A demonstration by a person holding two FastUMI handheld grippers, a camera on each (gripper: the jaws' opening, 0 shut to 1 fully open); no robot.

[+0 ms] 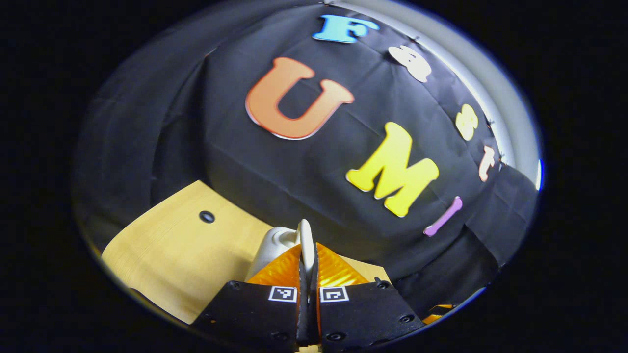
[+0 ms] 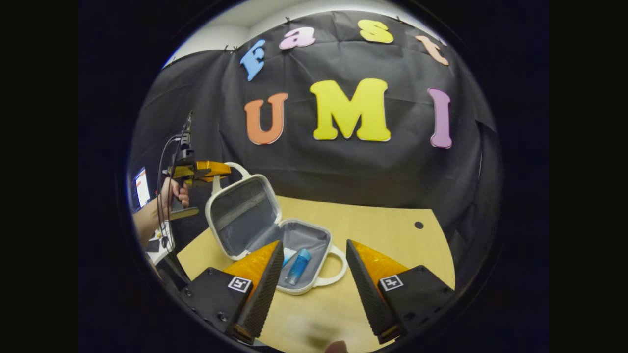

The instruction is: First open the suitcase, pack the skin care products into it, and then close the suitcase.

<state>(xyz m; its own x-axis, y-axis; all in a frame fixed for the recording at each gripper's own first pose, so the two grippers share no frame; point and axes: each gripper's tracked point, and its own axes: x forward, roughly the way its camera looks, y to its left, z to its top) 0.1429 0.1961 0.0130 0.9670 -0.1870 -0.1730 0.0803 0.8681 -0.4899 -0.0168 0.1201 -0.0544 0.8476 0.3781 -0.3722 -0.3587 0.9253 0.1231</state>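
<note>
Meanwhile, left hand-held gripper (image 1: 307, 260) pinches the open suitcase (image 2: 255, 215) lid's handle (image 1: 305, 240); right hand-held gripper (image 2: 314, 274) gapes just before it

Our right gripper's finger (image 2: 262, 282) covers part of the pale item beside the blue bottle (image 2: 298, 266); we can't identify it.

One white suitcase (image 2: 267, 230) lies open on the one wooden desk (image 2: 382, 230); it has two handles, one on the raised lid (image 2: 230, 174) and one on the lower half (image 2: 336, 267). Inside the lower half lie two skin care items that can be told apart: one blue tube (image 2: 298, 266) and one paler piece (image 2: 288, 255) beside it, mostly hidden. Two hand-held grippers are present: the left hand-held gripper (image 1: 308, 264) and the right hand-held gripper (image 2: 314, 274). One hand (image 2: 176, 192) shows.
</note>
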